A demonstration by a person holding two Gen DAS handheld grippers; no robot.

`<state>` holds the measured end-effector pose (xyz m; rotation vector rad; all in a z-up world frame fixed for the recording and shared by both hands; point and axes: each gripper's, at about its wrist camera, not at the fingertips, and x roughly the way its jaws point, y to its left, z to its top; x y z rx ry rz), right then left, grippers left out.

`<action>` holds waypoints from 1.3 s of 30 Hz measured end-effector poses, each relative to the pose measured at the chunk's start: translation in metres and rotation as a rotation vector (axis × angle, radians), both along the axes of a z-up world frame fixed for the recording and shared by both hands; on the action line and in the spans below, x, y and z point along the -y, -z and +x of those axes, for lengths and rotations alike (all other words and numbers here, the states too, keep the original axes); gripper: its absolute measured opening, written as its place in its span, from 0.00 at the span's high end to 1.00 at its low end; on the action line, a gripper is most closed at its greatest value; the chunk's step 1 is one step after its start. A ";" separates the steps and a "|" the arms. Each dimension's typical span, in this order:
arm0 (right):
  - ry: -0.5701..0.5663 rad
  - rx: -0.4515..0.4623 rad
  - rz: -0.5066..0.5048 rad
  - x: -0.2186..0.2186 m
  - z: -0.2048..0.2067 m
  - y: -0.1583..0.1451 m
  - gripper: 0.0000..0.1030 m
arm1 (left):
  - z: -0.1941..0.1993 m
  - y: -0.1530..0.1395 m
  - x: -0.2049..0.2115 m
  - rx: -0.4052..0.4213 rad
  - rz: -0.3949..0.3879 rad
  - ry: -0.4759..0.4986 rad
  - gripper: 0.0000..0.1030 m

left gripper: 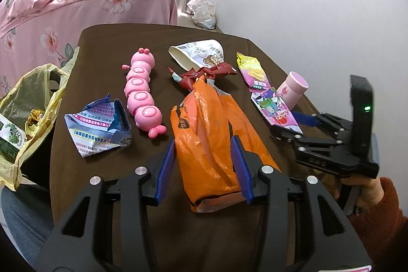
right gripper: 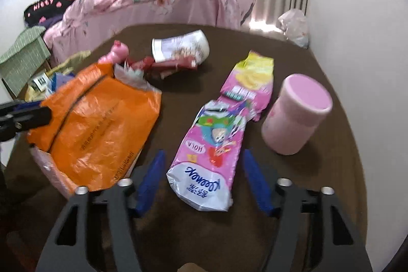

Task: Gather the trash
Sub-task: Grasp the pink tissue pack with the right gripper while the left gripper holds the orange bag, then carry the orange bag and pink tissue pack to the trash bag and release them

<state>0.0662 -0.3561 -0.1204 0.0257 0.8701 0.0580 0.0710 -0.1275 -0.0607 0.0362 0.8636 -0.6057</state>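
1. While the brown cloth-covered table (left gripper: 102, 47) is littered, a crinkled orange plastic bag (left gripper: 204, 124) is straddled, ungripped, by the half-open left gripper (left gripper: 204, 165).
2. A glossy pink-and-white tissue wrapper (right gripper: 209, 157) is flanked, untouched, by the wide-open right gripper (right gripper: 204, 182).

The orange bag (right gripper: 97, 124) hides most of the pink caterpillar toy (right gripper: 117, 52) in the right wrist view, which is soft with motion blur. The left edge there cuts off the left gripper (right gripper: 23, 116), so its jaws cannot be read. The yellow trash bag (left gripper: 28, 93) runs past the left wrist view's edge. Print on the crumpled leaflet (left gripper: 99, 129) is too small to read.
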 end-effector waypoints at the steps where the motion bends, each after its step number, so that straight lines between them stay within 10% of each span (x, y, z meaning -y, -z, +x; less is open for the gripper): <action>1: 0.000 0.000 0.011 0.001 0.000 0.001 0.56 | 0.000 0.000 -0.001 0.000 -0.002 -0.001 0.59; 6: -0.005 0.034 0.052 0.013 -0.012 -0.009 0.89 | 0.001 -0.002 -0.004 -0.001 -0.034 0.002 0.58; 12: -0.025 0.092 0.097 0.019 -0.036 -0.025 0.90 | 0.018 -0.011 -0.009 -0.028 -0.128 0.023 0.40; 19: -0.046 0.131 0.101 0.018 -0.051 -0.035 0.90 | 0.058 0.002 0.036 -0.065 0.035 0.072 0.40; 26: -0.064 0.176 0.121 0.015 -0.057 -0.048 0.90 | 0.045 0.020 0.052 -0.077 0.107 0.116 0.79; 32: -0.117 0.231 0.092 -0.002 -0.054 -0.069 0.90 | 0.034 -0.003 0.026 -0.043 -0.018 0.051 0.84; 39: -0.179 0.296 0.053 -0.026 -0.050 -0.098 0.90 | 0.011 -0.078 -0.022 0.222 -0.081 -0.052 0.84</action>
